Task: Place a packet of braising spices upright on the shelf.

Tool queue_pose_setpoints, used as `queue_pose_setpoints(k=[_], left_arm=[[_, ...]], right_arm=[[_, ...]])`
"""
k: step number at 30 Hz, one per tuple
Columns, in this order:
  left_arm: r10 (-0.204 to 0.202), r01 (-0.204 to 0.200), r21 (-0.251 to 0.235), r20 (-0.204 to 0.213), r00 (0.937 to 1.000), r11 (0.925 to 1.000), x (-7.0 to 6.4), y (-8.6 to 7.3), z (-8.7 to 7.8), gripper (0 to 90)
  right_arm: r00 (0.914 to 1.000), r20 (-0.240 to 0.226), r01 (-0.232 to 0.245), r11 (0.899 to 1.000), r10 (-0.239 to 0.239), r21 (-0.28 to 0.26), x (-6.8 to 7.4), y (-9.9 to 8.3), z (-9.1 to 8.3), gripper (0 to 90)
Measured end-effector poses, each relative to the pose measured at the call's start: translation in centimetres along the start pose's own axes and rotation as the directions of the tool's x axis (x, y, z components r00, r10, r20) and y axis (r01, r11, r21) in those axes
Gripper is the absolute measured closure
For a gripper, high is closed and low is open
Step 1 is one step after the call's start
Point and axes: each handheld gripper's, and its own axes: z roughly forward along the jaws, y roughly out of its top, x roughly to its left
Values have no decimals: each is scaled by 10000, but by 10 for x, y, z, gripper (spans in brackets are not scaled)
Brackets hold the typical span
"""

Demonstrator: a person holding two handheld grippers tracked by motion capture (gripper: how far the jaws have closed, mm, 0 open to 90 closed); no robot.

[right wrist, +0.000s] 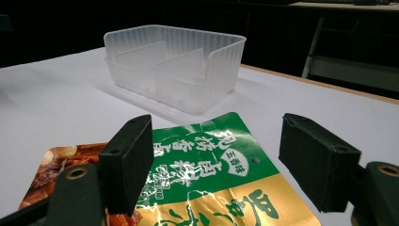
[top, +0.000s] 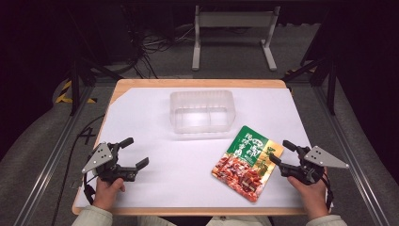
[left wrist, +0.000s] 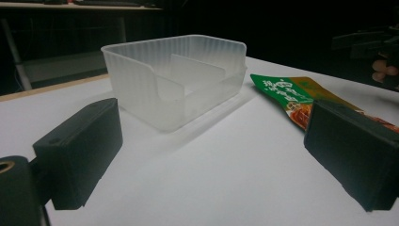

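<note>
A clear plastic container (top: 201, 112) with a divider inside stands at the table's middle back; it also appears as the container (left wrist: 175, 84) and the container (right wrist: 175, 66). A green and yellow food pouch (top: 248, 163) lies flat at the front right, seen too as the pouch (left wrist: 301, 99) and the pouch (right wrist: 207, 179). My left gripper (top: 134, 152) rests open at the front left, nothing between its jaws (left wrist: 216, 165). My right gripper (top: 282, 152) is open at the pouch's right edge, its jaws (right wrist: 226, 165) straddling the pouch's top end without closing on it.
White paper (top: 155, 179) covers the wooden table (top: 197, 83). A metal stand (top: 233, 28) and cables lie on the floor beyond the far edge. Aluminium rails (top: 51, 155) run along both sides of the table.
</note>
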Motion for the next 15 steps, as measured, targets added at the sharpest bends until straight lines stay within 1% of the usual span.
queue_pose_setpoints(k=[1, 4, 6, 7, 9, 10, 13, 15], left_arm=[[-17, 17, 1, 1, 10000, 10000, -1, 0, 0, 57], [147, -147, 60, -14, 9999, 9999, -2, 1, 0, 59], [164, -164, 81, -17, 9999, 9998, -4, 1, 1, 60], [303, -303, 155, -25, 9995, 9994, -3, 1, 1, 61], [240, -238, 208, -98, 9997, 9995, -4, 2, 2, 66], [140, -136, 202, -169, 9998, 9997, -4, 1, 2, 71], [199, -194, 265, -168, 9997, 9995, -4, 1, 2, 72], [134, -131, 218, -176, 9998, 9997, -4, 1, 2, 73]], right_arm=[[10000, -43, 5, 10000, -5, 8, 0, 0, 0, 266], [10000, -87, 15, 10000, -15, -30, 0, 1, 0, 265], [9999, -114, 44, 10000, -44, 2, 0, 1, 0, 263], [9999, -133, 79, 10000, -79, -3, 0, 2, 1, 263], [9998, -183, 97, 10000, -97, 17, 1, 3, 0, 262], [9997, -213, 105, 9999, -105, -8, 1, 3, 0, 261], [9996, -226, 186, 9998, -188, -89, 1, 5, 0, 259], [9995, -252, 195, 9997, -199, -129, 1, 6, -1, 258]])
